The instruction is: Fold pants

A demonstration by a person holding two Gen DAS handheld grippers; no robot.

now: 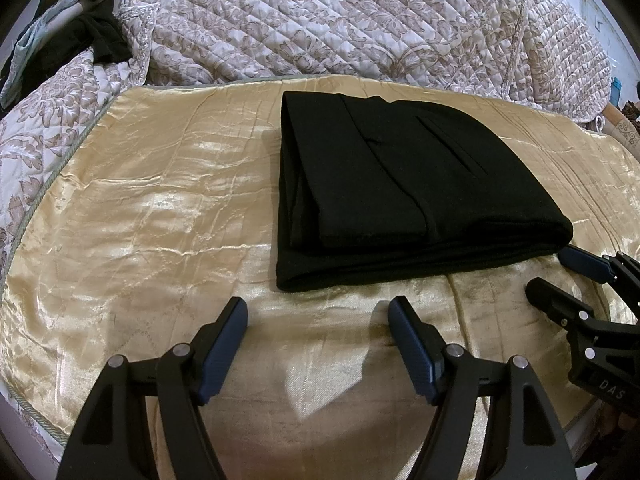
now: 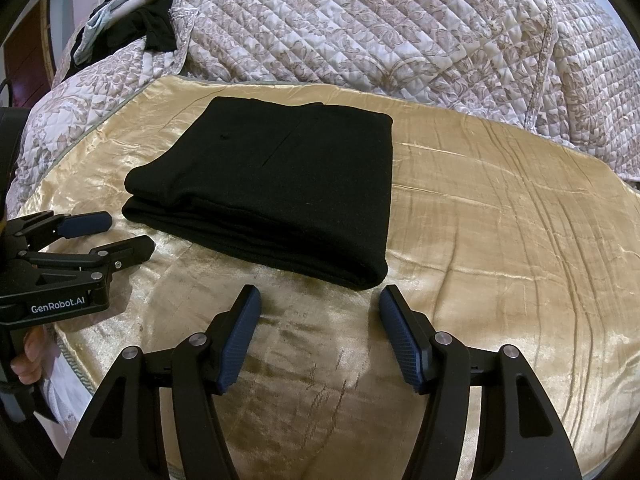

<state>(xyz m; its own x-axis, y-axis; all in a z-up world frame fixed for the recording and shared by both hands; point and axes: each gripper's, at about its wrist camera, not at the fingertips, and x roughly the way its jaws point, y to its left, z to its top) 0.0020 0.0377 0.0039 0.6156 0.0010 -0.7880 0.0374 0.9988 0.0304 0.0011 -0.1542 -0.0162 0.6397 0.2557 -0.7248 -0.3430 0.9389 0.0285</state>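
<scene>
On the bed, over a shiny gold satin cover [image 1: 140, 208], the black pants [image 1: 400, 192] sit folded into a neat thick rectangle, back pocket slit facing up. The left gripper [image 1: 318, 320] hovers just in front of the near edge, released and holding nothing. The right gripper [image 2: 320, 308] is spread wide too, near the pants' corner. A quilted floral bedspread [image 2: 400, 32] is bunched up behind.
</scene>
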